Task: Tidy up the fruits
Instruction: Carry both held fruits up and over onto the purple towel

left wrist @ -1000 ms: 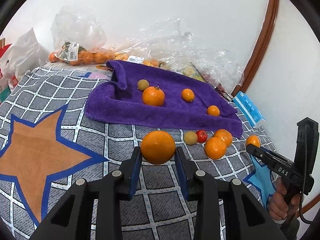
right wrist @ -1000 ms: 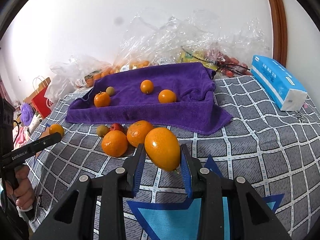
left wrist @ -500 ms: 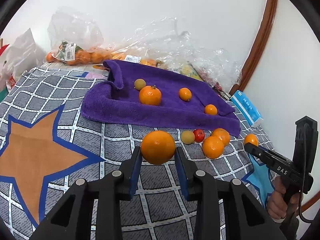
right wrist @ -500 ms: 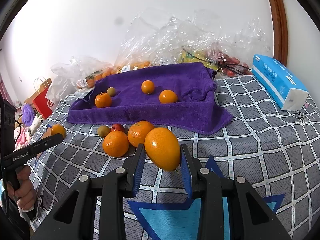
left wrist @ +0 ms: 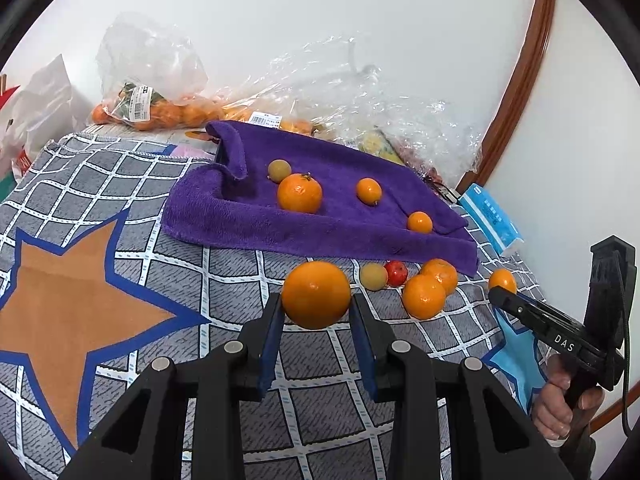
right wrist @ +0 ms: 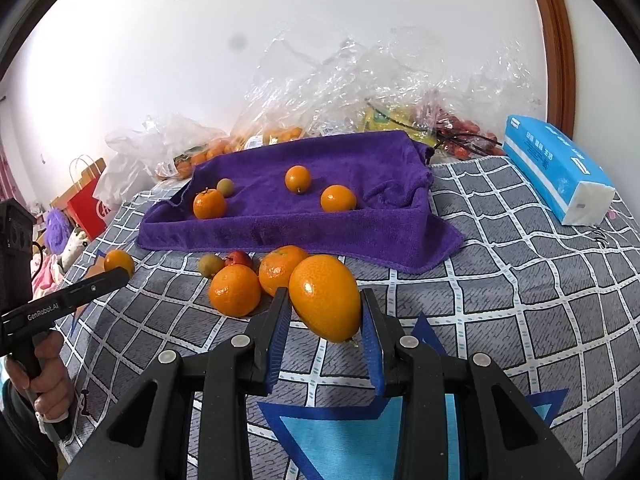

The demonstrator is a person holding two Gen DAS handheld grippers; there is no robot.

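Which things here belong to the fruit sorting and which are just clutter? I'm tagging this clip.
Job: round orange in left gripper; oval orange fruit in right gripper; purple towel holding four fruits; loose fruit cluster.

Lying about: tissue pack, plastic bags, red paper bag.

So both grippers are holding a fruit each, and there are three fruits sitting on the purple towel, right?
Not quite: the purple towel carries four fruits, not three, as the right wrist view shows. The rest stands: the left gripper grips a round orange, the right gripper an oval one.
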